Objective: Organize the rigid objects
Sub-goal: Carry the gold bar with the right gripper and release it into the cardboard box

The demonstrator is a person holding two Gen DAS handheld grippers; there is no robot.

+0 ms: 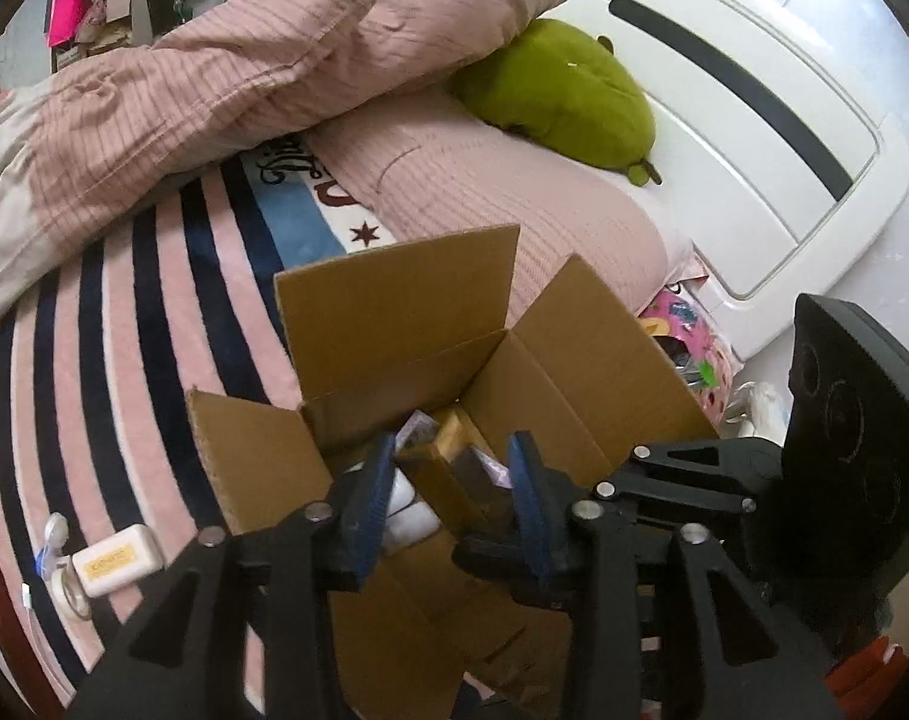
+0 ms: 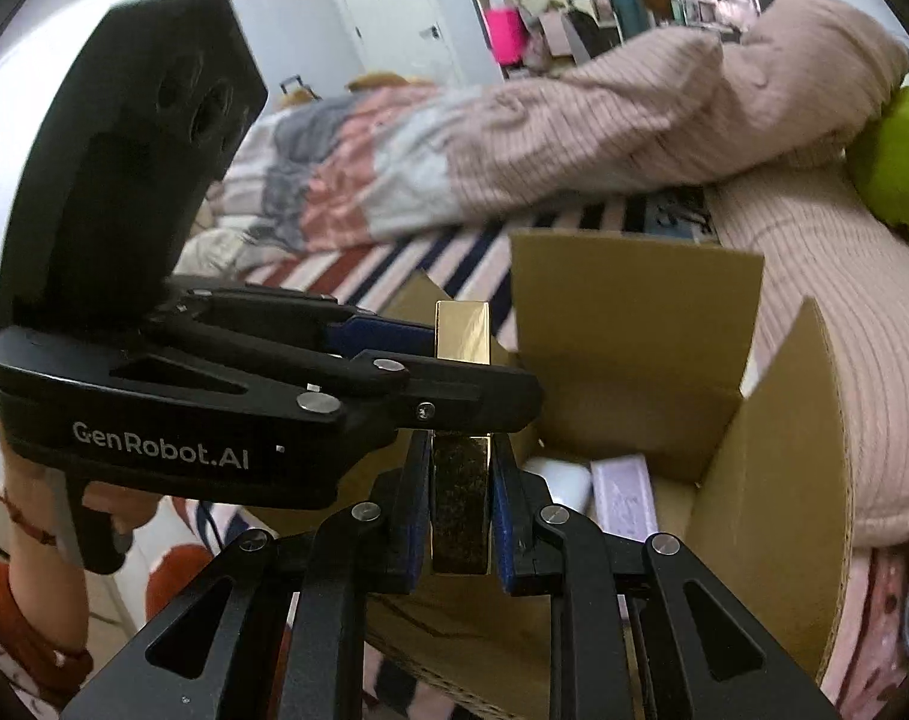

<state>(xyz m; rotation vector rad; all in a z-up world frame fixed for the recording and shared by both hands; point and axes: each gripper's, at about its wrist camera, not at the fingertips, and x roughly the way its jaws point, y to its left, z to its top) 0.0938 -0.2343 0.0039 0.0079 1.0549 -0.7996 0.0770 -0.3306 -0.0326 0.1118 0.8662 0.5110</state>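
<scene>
- Right gripper (image 2: 461, 516), closest to its own lens, is clamped on a slim gold box (image 2: 460, 504); both blue pads press its narrow sides, and the box's long axis runs forward along the fingers, its far end rising past the crossing arm.
- Bed (image 1: 124, 324), with a striped blanket, carries everything: a pink quilt heaped toward its head end, and a green plush (image 1: 562, 96) against the white headboard.
- Cardboard box (image 1: 406, 324) sits on the blanket near the bed's near edge, flaps standing up, mouth open. In the right wrist view its opening lies just ahead of and below the gold box's tip, slightly to the right.
- Left gripper (image 1: 448, 480) hangs over the same opening, its jaws partly apart. In the right wrist view it reaches across from the left, and its blue pads flank the gold box's upper end; whether they press it I cannot tell.
- Inside the carton lie a white item (image 2: 559, 483) and a pale lilac pack (image 2: 625, 498), leaving bare floor to the right.
- Loose on the blanket, well left of the carton, rest a small white case (image 1: 115, 561) and a tape roll (image 1: 70, 591).
- Judgement: the right hand is nearer to delivering; the gold box would need tipping nose-down and forward into the carton.
</scene>
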